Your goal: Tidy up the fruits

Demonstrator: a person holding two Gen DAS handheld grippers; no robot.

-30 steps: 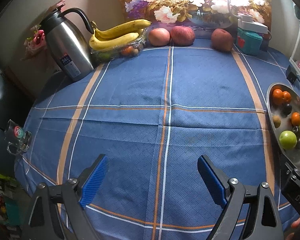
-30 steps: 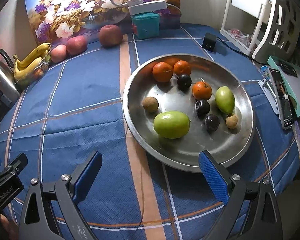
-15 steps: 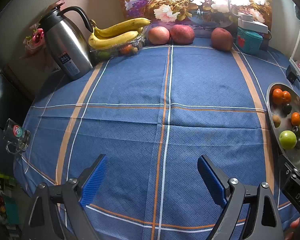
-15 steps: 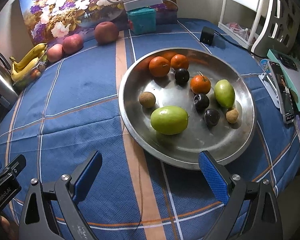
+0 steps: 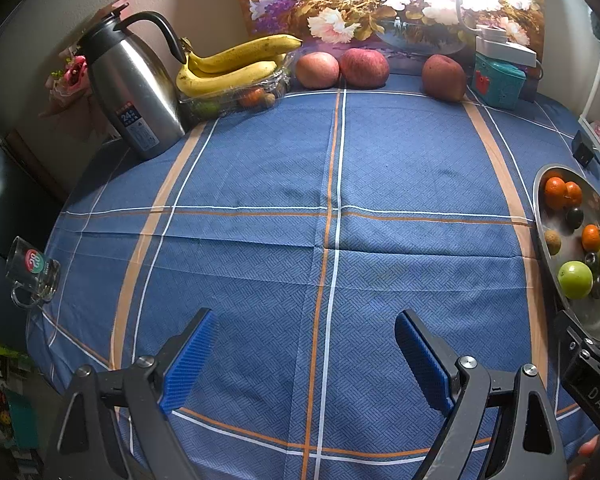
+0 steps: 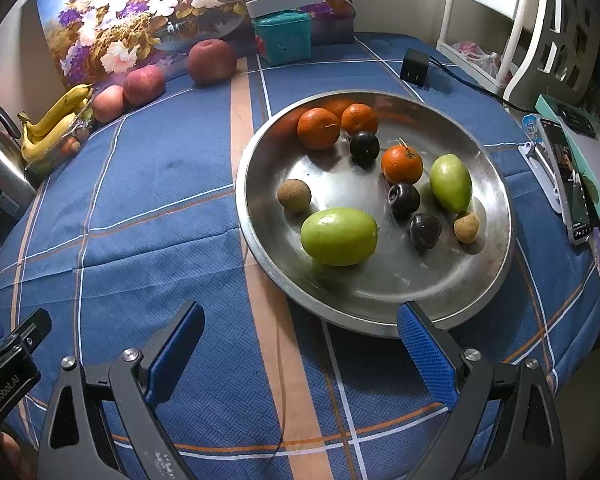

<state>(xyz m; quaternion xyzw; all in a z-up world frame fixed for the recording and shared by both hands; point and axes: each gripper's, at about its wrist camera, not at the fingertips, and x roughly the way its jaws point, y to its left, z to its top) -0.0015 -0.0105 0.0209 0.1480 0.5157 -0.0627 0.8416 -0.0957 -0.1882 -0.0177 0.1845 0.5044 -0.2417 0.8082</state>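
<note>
Both tongs are spread wide with nothing between their blue pads: the left tongs [image 5: 302,354] hang over bare blue checked cloth on the tabletop [image 5: 260,184], and the right tongs [image 6: 300,350] sit low at the near rim of the steel dish [image 6: 380,312], the right-hand pad overlapping that rim in the picture. The fruit lies straight ahead of the right tongs inside the dish: nearest is the large green fruit [image 6: 339,236], its long axis lying crosswise to the tongs' line of sight, with a brown kiwi-like fruit [image 6: 294,195] behind it to the left, three dark plums, three oranges [image 6: 318,128] at the far side, a second green fruit [image 6: 451,182] standing more end-on at the right and a small brown fruit [image 6: 466,227] beside it. The right hand is much the nearer to all of these; from the left tongs the dish shows only at the far right edge. A second group lies well apart along the far wall: bananas [image 5: 236,66] on a clear tray beside the steel jug [image 5: 134,88], and three red apples [image 5: 362,67]. Against the frames before, the right view has closed in on the dish, which now fills more of it, while the left view has barely shifted; no fruit has changed place.
</note>
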